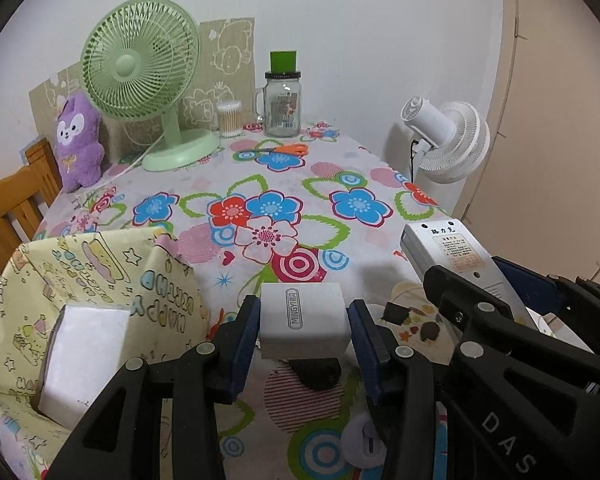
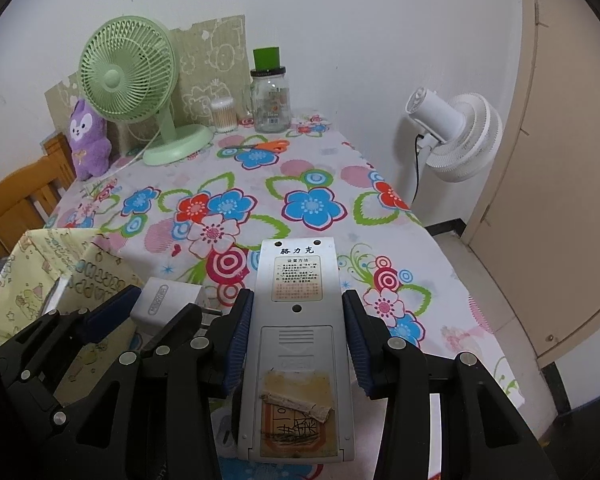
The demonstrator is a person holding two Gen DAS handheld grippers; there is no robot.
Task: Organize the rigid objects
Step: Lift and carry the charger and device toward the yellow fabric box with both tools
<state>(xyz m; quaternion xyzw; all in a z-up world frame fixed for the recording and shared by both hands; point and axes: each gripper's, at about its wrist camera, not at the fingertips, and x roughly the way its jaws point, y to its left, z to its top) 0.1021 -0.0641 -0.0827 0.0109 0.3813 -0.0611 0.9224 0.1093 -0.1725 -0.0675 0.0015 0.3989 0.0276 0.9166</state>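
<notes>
My left gripper (image 1: pixel 304 320) is shut on a white charger block (image 1: pixel 303 322) marked MINGYI and holds it above the flowered tablecloth (image 1: pixel 268 200). My right gripper (image 2: pixel 298 320) is shut on a grey remote control (image 2: pixel 296 344), back side up, with Chinese text and a battery cover. The remote also shows in the left wrist view (image 1: pixel 456 256), at the right. The charger shows in the right wrist view (image 2: pixel 162 300), at the left. A yellow patterned fabric box (image 1: pixel 72 300) stands at the near left, with a white box (image 1: pixel 82 360) inside it.
At the far end stand a green desk fan (image 1: pixel 140 64), a purple plush toy (image 1: pixel 78 144), a cotton swab jar (image 1: pixel 230 119) and a glass mug jar (image 1: pixel 283 104). Orange scissors (image 1: pixel 288 149) lie there. A white fan (image 1: pixel 448 140) and wooden chair (image 1: pixel 12 200) flank the table.
</notes>
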